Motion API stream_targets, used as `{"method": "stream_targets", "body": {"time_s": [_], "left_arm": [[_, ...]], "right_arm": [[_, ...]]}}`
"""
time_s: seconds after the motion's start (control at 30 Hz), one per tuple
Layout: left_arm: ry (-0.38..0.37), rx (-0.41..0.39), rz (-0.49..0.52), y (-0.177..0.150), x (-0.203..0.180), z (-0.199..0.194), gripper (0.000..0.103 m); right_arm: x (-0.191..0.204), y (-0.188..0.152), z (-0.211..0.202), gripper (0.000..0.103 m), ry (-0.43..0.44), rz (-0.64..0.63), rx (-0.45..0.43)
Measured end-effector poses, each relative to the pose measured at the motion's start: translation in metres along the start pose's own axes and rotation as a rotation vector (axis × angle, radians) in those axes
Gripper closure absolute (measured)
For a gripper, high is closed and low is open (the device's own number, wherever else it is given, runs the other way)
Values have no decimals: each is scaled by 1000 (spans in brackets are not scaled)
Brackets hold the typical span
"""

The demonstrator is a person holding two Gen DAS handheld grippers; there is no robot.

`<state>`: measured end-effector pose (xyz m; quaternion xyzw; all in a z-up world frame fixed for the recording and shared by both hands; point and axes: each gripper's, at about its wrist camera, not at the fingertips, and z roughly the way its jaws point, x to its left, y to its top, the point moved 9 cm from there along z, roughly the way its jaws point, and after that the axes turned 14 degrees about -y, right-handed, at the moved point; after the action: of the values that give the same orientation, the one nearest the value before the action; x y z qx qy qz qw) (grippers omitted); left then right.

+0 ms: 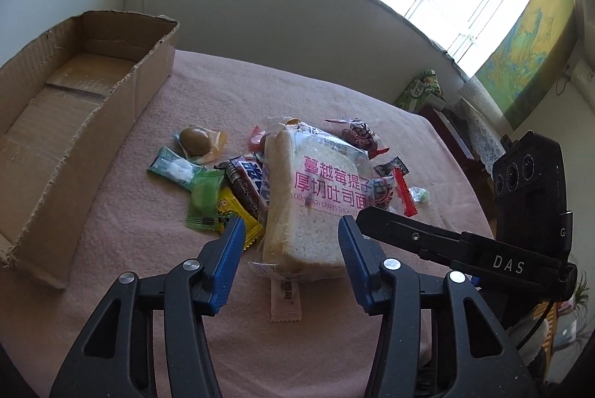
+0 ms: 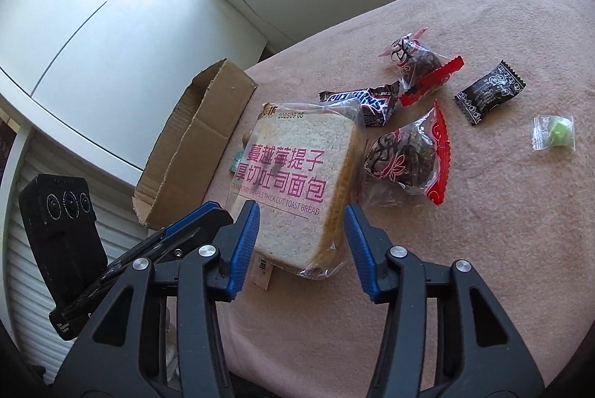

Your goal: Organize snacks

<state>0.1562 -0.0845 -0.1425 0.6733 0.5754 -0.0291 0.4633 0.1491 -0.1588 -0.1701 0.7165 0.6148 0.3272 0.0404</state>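
Observation:
A bagged slice of toast bread (image 1: 310, 201) with pink lettering lies on the pink cloth, on top of a pile of small snacks. My left gripper (image 1: 292, 230) is open, its blue pads either side of the bread's near end. My right gripper (image 2: 302, 217) is open too, straddling the bread (image 2: 297, 182) from the other side. An open cardboard box (image 1: 74, 123) stands empty at the left; it also shows in the right wrist view (image 2: 193, 145). The right gripper's finger shows in the left wrist view (image 1: 427, 236).
Around the bread lie a Snickers bar (image 2: 364, 100), two red-edged dark snack packs (image 2: 409, 152), a black packet (image 2: 489, 91), a green candy (image 2: 556, 132), a packed egg (image 1: 197, 141), green and yellow wrappers (image 1: 204, 197) and a pink sachet (image 1: 285, 299). A white cabinet (image 2: 93, 37) stands beyond the table.

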Motion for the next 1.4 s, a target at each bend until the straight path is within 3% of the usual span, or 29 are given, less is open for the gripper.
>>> {"method": "stream_targets", "body": {"time_s": [0.27, 0.87, 1.4], "left_arm": [[-24, 27, -8, 1, 1, 9, 61], [-32, 34, 20, 1, -4, 13, 63], [-29, -61, 53, 14, -9, -30, 63]], "right_arm": [[-4, 5, 10, 52, 8, 18, 26], [-2, 8, 12, 58, 17, 20, 40], [37, 14, -13, 60, 23, -57, -18]]}}
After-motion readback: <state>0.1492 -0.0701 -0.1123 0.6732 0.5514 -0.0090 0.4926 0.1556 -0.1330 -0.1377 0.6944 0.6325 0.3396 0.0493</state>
